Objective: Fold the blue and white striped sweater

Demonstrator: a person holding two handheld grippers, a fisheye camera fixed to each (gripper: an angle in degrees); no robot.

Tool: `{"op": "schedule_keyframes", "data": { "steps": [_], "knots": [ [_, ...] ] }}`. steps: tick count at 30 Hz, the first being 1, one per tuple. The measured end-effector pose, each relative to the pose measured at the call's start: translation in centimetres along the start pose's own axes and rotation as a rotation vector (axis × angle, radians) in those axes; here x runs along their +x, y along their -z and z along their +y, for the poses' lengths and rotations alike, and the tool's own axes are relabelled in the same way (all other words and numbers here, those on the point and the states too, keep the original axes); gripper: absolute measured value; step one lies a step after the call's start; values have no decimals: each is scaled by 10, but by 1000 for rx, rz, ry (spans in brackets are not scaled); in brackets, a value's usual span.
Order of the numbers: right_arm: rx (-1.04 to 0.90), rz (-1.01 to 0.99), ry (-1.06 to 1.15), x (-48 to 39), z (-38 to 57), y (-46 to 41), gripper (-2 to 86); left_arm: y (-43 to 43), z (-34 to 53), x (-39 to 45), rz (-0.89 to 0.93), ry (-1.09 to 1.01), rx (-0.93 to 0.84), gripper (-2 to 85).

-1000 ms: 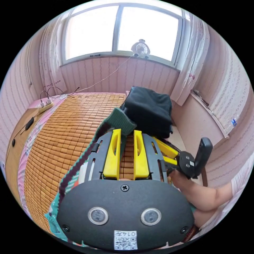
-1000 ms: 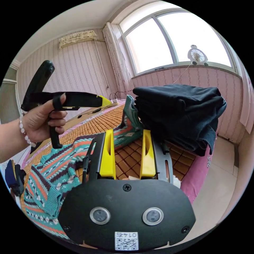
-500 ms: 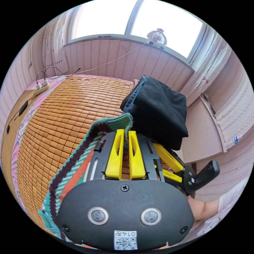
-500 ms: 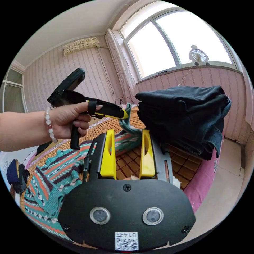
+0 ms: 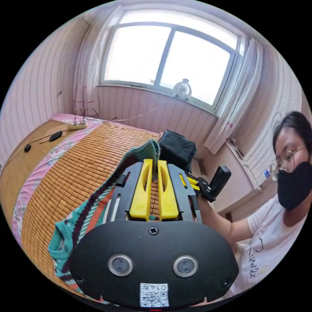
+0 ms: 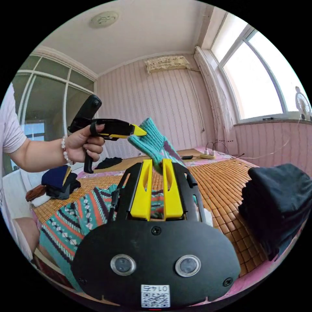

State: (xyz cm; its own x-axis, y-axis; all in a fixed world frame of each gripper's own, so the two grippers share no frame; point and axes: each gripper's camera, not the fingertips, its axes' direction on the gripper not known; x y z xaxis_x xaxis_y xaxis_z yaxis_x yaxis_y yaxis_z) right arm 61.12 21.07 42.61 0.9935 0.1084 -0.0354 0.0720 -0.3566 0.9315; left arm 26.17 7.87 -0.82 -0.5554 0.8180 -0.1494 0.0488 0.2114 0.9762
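The left gripper point(image 5: 153, 161) is pinching the ribbed teal cuff of the patterned sweater point(image 5: 85, 217) between pressed-together yellow jaws, lifting it off the bamboo mat point(image 5: 74, 169). The sweater's body is trailing down and left onto the mat. In the right gripper view, the right gripper point(image 6: 157, 161) is pinching the same cuff lower down, jaws nearly together. To the right, a dark folded pile point(image 6: 279, 201) is sitting at the mat's edge.

Teal knit sweater point(image 6: 87, 217) with orange, dark purple and white patterned stripes below the yellow-jawed black right gripper point(image 6: 157, 161); ahead, tan bamboo-tile mat point(image 5: 81, 162); rightward, black folded clothes point(image 6: 279, 204).
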Motion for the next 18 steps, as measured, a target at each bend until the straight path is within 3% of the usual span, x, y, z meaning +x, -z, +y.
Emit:
{"op": "schedule_keyframes", "data": {
  "steps": [3,5,7,12,18],
  "knots": [
    [-85,-329,166,-55,-23,-21,62,117,78,-22,-14,143,142,19],
    [-168,-662,240,-97,-22,-48,82,200,160,-29,-114,292,143,28],
    [-183,-835,314,-122,-9,-66,102,246,230,-33,-245,442,77,37],
    [-338,-810,322,-133,11,-105,103,312,388,-45,-454,830,-146,43],
    [-418,-535,121,-84,22,-136,92,353,461,-81,-434,1050,7,57]
  ]
}}
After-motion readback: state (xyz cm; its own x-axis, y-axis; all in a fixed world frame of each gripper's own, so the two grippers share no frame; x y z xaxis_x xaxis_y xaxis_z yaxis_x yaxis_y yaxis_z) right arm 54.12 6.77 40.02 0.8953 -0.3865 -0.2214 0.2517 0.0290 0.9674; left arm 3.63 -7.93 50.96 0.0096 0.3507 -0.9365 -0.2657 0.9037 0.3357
